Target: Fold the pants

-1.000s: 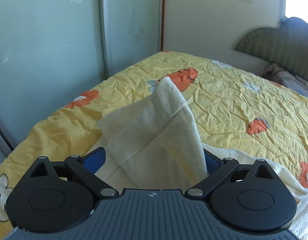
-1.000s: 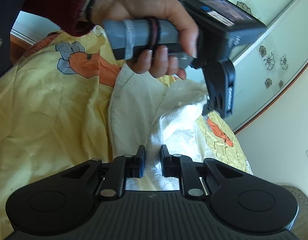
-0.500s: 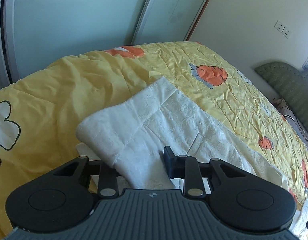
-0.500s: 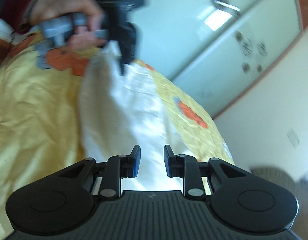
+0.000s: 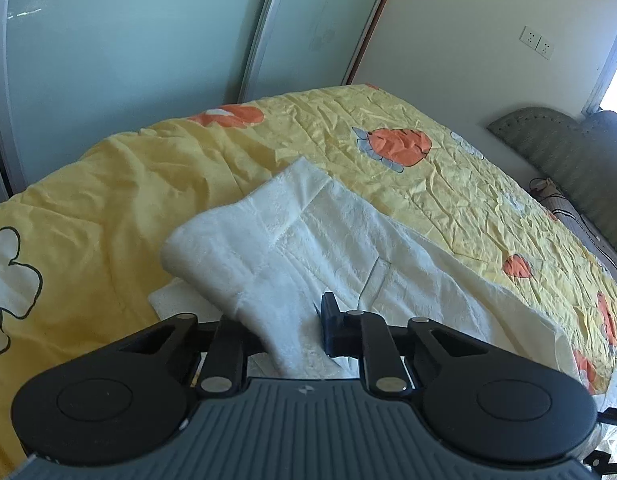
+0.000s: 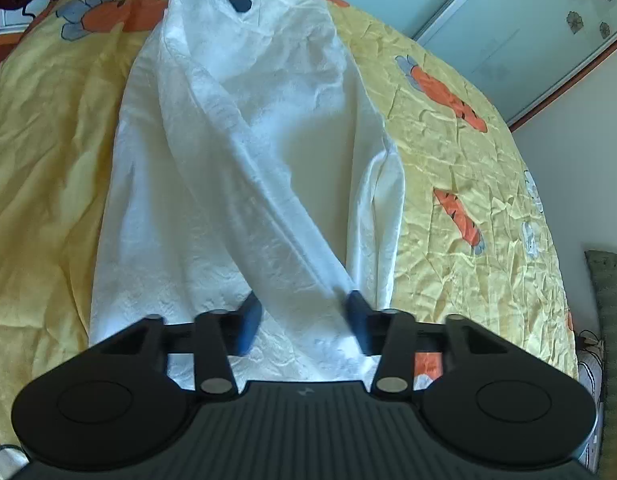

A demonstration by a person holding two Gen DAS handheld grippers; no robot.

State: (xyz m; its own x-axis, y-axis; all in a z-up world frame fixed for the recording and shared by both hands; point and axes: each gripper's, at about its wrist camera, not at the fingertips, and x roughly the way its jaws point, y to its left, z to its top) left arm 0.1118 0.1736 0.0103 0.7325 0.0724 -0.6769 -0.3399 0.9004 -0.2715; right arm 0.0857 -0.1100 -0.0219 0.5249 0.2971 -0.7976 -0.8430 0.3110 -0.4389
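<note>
left tongs (image 5: 292, 328) closing on a bunched fold of the white pants (image 5: 308, 240) lying on the yellow bed (image 5: 108, 184) — only partly folded, squaring up left — while the right tongs (image 6: 304, 320) are opening around a crinkly, twisted leg — limp, textured cloth.

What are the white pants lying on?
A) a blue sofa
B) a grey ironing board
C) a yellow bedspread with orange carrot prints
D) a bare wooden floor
C: the white pants are spread over a wrinkled yellow bedspread printed with orange carrots, seen in both wrist views.
</note>
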